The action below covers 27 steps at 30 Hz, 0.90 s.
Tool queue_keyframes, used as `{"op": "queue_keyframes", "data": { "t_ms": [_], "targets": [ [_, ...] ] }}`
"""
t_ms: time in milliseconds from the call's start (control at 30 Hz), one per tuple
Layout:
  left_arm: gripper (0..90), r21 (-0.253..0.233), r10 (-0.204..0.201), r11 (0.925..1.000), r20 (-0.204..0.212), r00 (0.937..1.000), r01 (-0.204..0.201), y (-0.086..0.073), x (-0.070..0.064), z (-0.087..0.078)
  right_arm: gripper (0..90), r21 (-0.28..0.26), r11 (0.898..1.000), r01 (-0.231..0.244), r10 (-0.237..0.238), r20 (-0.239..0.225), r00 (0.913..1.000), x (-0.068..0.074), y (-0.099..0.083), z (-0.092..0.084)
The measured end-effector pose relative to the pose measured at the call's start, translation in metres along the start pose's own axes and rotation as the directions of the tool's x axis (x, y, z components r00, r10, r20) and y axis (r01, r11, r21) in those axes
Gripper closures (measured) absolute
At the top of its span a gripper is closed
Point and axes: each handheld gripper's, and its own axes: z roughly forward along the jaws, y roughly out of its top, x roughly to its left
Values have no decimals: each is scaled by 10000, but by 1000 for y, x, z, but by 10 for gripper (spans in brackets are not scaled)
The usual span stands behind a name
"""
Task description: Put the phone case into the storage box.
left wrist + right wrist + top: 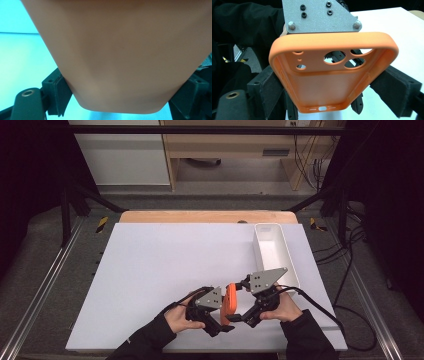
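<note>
An orange phone case [230, 302] is held off the white board between both grippers, near the front edge. My left gripper [223, 309] grips it from the left. In the left gripper view the case's smooth back [125, 55] sits close up with the jaws pressed against its two sides [122, 100]. My right gripper [241, 301] holds it from the right. The right gripper view looks into the case's hollow inside [324, 85], camera cutouts at the top, and both pads [269, 92] bear on its long edges. The left gripper's grey plate [319, 17] shows behind the case.
A long white tray [287, 265] lies at the right of the white board [165, 265], just beyond the right gripper. A wooden table edge [200, 216] runs along the back. The right gripper's cable [325, 312] trails off to the right.
</note>
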Motion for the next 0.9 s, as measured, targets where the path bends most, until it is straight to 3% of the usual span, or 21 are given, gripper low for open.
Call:
{"op": "queue_keyframes", "data": {
  "t_ms": [767, 900],
  "targets": [
    [148, 161, -16, 9999, -82, 10000, 17, 0, 0, -2, 165, -110, 9999, 109, -109, -74, 9999, -1, -1, 1],
    [148, 99, -209, 9997, 20, 9998, 209, 0, 1, -2, 165, -106, 9999, 103, -104, -108, 9999, -1, -1, 1]
  ]
}}
